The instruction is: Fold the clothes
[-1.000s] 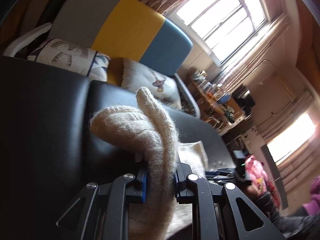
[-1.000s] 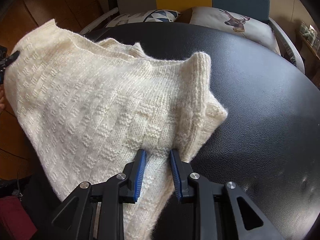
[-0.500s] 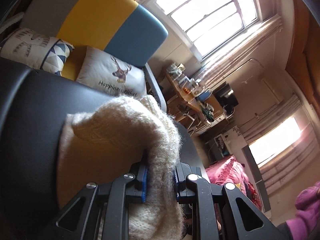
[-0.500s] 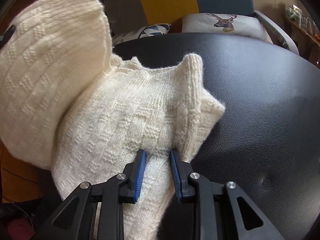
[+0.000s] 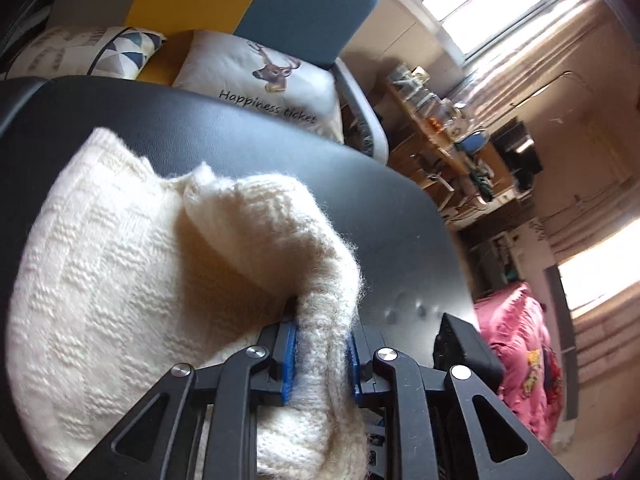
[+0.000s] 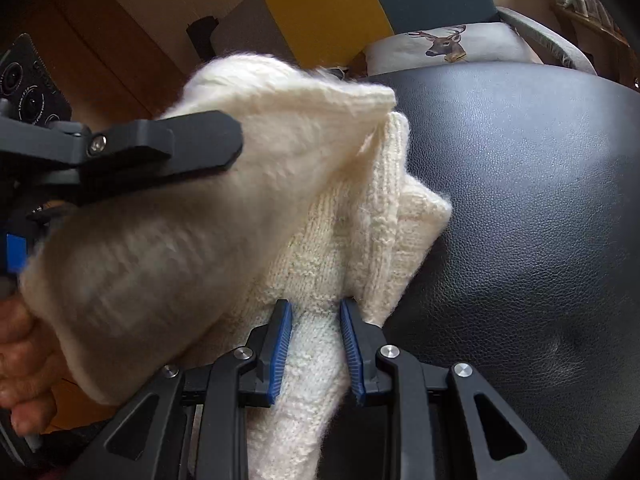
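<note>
right wrist: sweater (image 6: 328, 264) between pads

Right gripper (image 6: 316, 354): black angular linkage, silver screws, ribbed blue pads; left gripper (image 5: 322, 360) identical.

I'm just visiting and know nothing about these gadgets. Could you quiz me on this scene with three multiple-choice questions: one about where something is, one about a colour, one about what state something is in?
1. Where does the deer cushion lie?
A. On the sofa beyond the black table
B. On the black table
C. On the floor

2. What colour is the sweater?
A. Pink
B. Cream
C. Grey

3. What is the right gripper doing?
A. Hanging open over bare table
B. Holding a cushion
C. Pinching a fold of the sweater

Answers: 1 A, the cushion leans against the yellow and blue sofa back behind the table's far edge. 2 B, the knit shows cream in both views. 3 C, sweater fabric is squeezed between its blue pads.
</note>
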{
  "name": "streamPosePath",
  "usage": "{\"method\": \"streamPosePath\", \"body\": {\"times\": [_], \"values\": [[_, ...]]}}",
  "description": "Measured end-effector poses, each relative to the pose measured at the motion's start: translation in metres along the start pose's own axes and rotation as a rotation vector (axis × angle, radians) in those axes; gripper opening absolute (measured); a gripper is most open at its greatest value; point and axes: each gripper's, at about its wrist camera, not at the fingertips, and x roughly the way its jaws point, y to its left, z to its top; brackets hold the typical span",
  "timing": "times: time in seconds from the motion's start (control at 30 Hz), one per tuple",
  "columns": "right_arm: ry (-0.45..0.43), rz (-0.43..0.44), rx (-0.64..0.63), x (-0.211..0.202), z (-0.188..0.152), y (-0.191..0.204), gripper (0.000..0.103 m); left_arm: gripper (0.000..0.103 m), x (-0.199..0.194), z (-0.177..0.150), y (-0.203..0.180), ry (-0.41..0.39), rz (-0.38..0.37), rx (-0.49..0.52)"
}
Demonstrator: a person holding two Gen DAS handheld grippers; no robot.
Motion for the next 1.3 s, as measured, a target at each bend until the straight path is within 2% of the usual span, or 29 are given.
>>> {"method": "streamPosePath", "body": {"times": [0.03, 0.1, 0.13, 0.23, 0.33, 0.37, 0.47, 0.53, 0.6, 0.67, 0.73, 0.8, 0.9, 0.97, 1.07, 1.1, 1.17, 1.3], "values": [[-0.004, 0.013, 0.008, -0.002, 0.000, -0.002, 0.026, 0.029, 0.003, -0.002, -0.002, 0.013, -0.021, -0.011], [-0.019, 0.044, 0.033, -0.007, -0.002, -0.009, 0.025, 0.050, 0.004, -0.004, -0.004, 0.054, -0.117, -0.051], [-0.030, 0.063, 0.049, -0.010, -0.004, -0.013, 0.025, 0.055, -0.002, -0.005, -0.006, 0.064, -0.161, -0.055], [-0.062, 0.098, 0.099, -0.031, -0.016, -0.024, 0.025, 0.055, -0.035, -0.005, -0.012, 0.048, -0.281, -0.015], [-0.065, 0.065, 0.110, -0.056, -0.036, -0.034, 0.026, 0.057, -0.088, 0.002, 0.007, -0.061, -0.341, -0.007], [-0.079, 0.063, 0.101, -0.068, -0.042, -0.035, 0.027, 0.060, -0.105, 0.003, 0.020, -0.108, -0.325, -0.001], [-0.147, 0.057, 0.038, -0.106, -0.045, -0.022, 0.028, 0.064, -0.143, -0.001, 0.069, -0.224, -0.195, -0.008], [-0.199, 0.074, -0.032, -0.126, -0.033, -0.001, 0.028, 0.064, -0.151, -0.008, 0.105, -0.250, -0.103, -0.057], [-0.195, 0.144, -0.112, -0.133, -0.016, 0.026, 0.028, 0.064, -0.148, -0.019, 0.130, -0.252, -0.051, -0.093], [-0.137, 0.245, -0.183, -0.125, -0.001, 0.048, 0.028, 0.063, -0.142, -0.032, 0.150, -0.248, -0.016, -0.115], [-0.015, 0.344, -0.193, -0.103, 0.001, 0.058, 0.028, 0.063, -0.135, -0.043, 0.158, -0.245, 0.004, -0.103], [0.111, 0.420, -0.175, -0.078, 0.000, 0.062, 0.028, 0.063, -0.129, -0.046, 0.153, -0.254, -0.031, -0.069], [0.299, 0.471, -0.097, -0.038, -0.013, 0.050, 0.031, 0.063, -0.118, -0.034, 0.132, -0.267, -0.097, 0.022], [0.396, 0.395, -0.064, -0.019, -0.043, 0.032, 0.031, 0.063, -0.103, -0.029, 0.119, -0.221, -0.136, 0.092], [0.338, 0.409, 0.076, -0.034, -0.076, 0.001, 0.028, 0.063, -0.077, -0.035, 0.108, -0.140, -0.149, 0.189], [0.297, 0.393, 0.088, -0.046, -0.081, -0.003, 0.029, 0.063, -0.074, -0.039, 0.108, -0.134, -0.162, 0.206], [0.216, 0.398, 0.094, -0.075, -0.082, -0.004, 0.035, 0.061, -0.078, -0.044, 0.110, -0.139, -0.193, 0.211], [0.022, 0.421, 0.168, -0.112, -0.065, -0.018, 0.037, 0.061, -0.096, -0.047, 0.118, -0.165, -0.236, 0.195]]}}
